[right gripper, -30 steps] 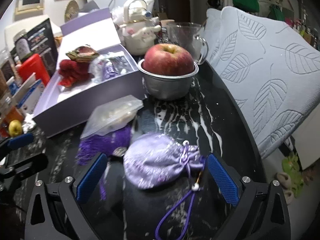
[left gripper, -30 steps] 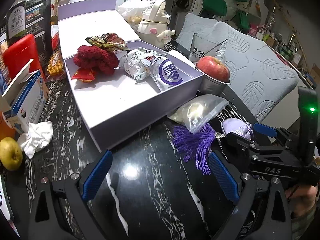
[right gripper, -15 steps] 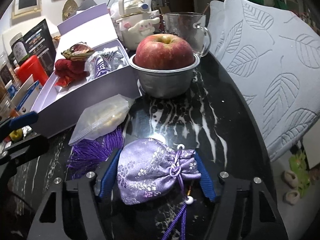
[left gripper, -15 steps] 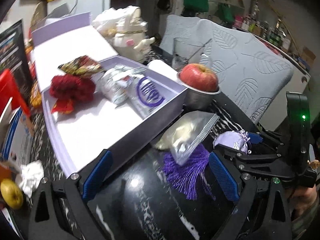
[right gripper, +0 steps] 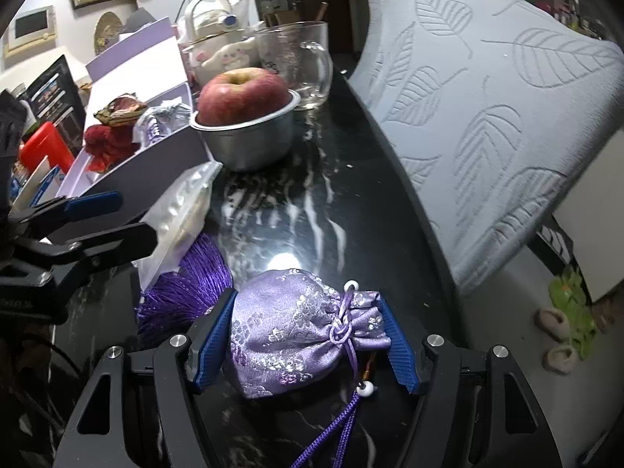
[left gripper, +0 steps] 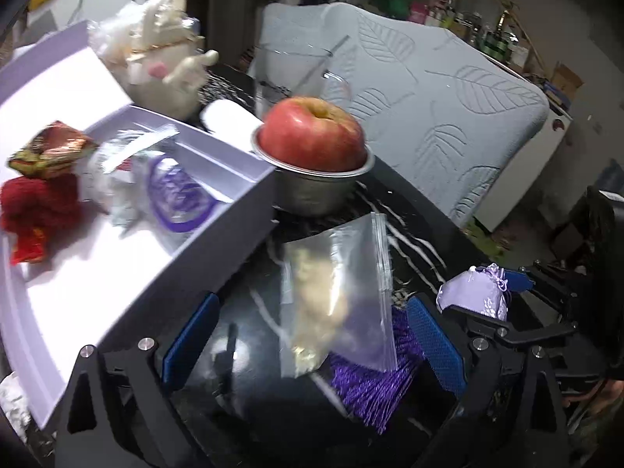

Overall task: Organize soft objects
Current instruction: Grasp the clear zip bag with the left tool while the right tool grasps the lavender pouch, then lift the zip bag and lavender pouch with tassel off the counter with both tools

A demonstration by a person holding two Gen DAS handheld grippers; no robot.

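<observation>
Right wrist view showed the right gripper (right gripper: 304, 335) closed on the lilac pouch (right gripper: 296, 331), its blue fingers (right gripper: 212, 341) pressing the embroidered cloth from both sides; the pouch was close above the black marbled surface (right gripper: 331, 210), and whether it touched it I could not tell; its purple cord (right gripper: 335, 425) with a white bead hung down toward the camera; just beside the pouch, on the left, lay a purple tassel (right gripper: 191, 277), and a clear zip bag (right gripper: 183, 210) rested partly over it; behind them stood a metal bowl (right gripper: 249, 140) with a red apple (right gripper: 243, 95) in it, and a glass mug (right gripper: 298, 62) further back; the lilac box (right gripper: 128, 179) was at the left, with a red knitted thing (right gripper: 103, 140) and some wrapped packets inside; from the left wrist view the left gripper (left gripper: 312, 339) was wide open and held nothing; its fingers (left gripper: 436, 341) stood on either side of the near end of the zip bag (left gripper: 339, 288) and tassel (left gripper: 370, 390), above the surface (left gripper: 257, 351); the pouch (left gripper: 477, 292) appeared at the right, between the fingers of the other gripper (left gripper: 481, 294); a grey cover with leaf pattern (left gripper: 440, 105) lay behind the surface.
</observation>
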